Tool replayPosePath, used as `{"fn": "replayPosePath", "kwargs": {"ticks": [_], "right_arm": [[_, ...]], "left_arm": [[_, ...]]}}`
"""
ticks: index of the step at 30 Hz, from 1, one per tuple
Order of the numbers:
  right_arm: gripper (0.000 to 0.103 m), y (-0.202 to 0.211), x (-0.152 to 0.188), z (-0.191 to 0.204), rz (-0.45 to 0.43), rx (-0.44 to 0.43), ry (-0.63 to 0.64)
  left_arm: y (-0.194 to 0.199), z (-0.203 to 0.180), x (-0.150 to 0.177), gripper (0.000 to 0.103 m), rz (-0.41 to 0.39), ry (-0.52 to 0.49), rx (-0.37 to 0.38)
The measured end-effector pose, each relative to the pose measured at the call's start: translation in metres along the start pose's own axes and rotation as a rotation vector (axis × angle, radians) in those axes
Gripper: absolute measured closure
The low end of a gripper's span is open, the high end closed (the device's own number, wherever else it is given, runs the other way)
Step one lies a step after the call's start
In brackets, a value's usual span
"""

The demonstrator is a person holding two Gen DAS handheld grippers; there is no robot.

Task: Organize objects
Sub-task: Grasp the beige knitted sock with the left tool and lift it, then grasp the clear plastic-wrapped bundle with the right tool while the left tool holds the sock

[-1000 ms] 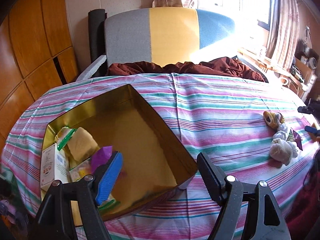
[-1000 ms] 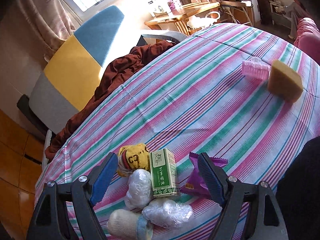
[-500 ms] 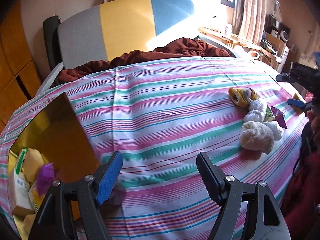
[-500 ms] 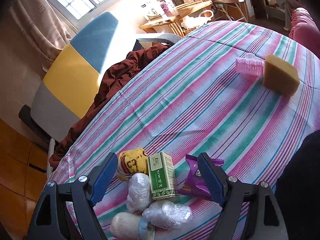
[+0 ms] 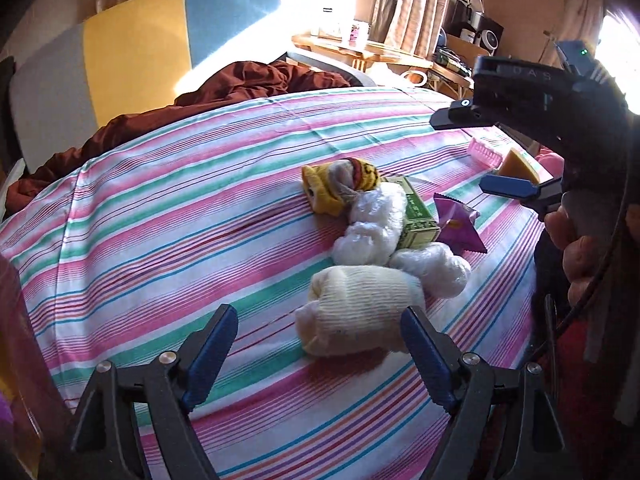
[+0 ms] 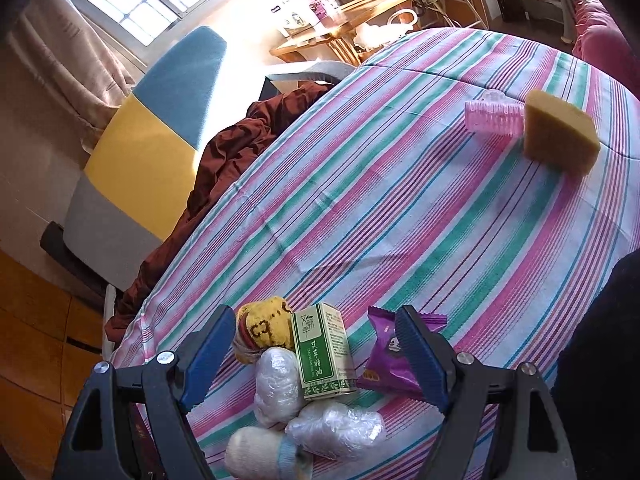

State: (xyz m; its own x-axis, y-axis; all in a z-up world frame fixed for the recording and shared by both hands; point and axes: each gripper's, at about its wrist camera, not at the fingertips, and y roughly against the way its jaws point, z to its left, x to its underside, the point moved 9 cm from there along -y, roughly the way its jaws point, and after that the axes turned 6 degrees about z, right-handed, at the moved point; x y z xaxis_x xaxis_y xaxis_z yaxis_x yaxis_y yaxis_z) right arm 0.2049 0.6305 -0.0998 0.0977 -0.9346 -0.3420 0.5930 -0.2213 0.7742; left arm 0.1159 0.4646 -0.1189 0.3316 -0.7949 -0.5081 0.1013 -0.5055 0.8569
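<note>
- Left claw (image 5: pixel 316 352) stood wide and empty, its jaws having just opened further; the cream sock roll (image 5: pixel 360 312) lay between the blue pads but neither pad pressed on it.
- Against the view a second before, that claw had swung away from the gold box, which then sat under it with a purple packet at its pad, and had come over to the pile of loose things. I judged one drop-off finished and the next pick about to start.
- Right claw (image 6: pixel 316 356) was likewise wide and holding nothing, poised above the same pile with the green carton (image 6: pixel 324 352) between its jaws; its view matched the earlier ones, so it had kept its place.
- From the cream roll, the pile ran toward 12 o'clock on the striped tabletop (image 5: pixel 180 220): two plastic-wrapped white bundles (image 5: pixel 372 224), the green carton, the yellow sock (image 5: pixel 340 184) farthest, and the purple snack packet (image 5: pixel 458 224) at about 2 o'clock. All were touching or just beside one another.
- Well apart, toward the tabletop's far edge at 2 o'clock in the right view, the pink comb (image 6: pixel 494 116) touched the yellow sponge (image 6: pixel 560 134).
- Both claws aimed at one cluster, so crowding looked the likely risk.
</note>
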Motion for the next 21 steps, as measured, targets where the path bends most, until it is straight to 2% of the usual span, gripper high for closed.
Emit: {"fn": "replayPosePath", "kwargs": {"ticks": [6,7,8,9,13,16,21], "right_arm": [[0.02,-0.003,-0.001,-0.004,0.01,0.002,-0.017],[0.02,-0.003,-0.001,-0.005,0.013,0.0,-0.024],[0.02,-0.003,-0.001,-0.007,0.013,-0.004,-0.033],[0.02,-0.002,-0.002,-0.009,0.009,-0.005,-0.044],[0.02,0.001,-0.005,-0.02,-0.005,-0.01,-0.101],[0.02,0.001,-0.005,-0.024,-0.01,0.003,-0.121],[0.02,-0.004,-0.003,-0.031,0.001,0.104,-0.118]], "left_arm": [[-0.032,-0.02,-0.005,0.016,0.031,-0.065,-0.019],[-0.037,-0.019,-0.005,0.019,0.032,-0.068,-0.013],[-0.041,-0.019,-0.003,0.031,0.042,-0.061,0.03],[-0.04,-0.017,-0.001,0.032,0.04,-0.045,0.054],[-0.023,0.002,0.015,0.034,-0.014,-0.048,0.043],[-0.006,0.032,0.038,0.034,-0.049,0.005,0.028],[0.01,0.074,0.065,0.033,-0.101,0.097,0.001]]}}
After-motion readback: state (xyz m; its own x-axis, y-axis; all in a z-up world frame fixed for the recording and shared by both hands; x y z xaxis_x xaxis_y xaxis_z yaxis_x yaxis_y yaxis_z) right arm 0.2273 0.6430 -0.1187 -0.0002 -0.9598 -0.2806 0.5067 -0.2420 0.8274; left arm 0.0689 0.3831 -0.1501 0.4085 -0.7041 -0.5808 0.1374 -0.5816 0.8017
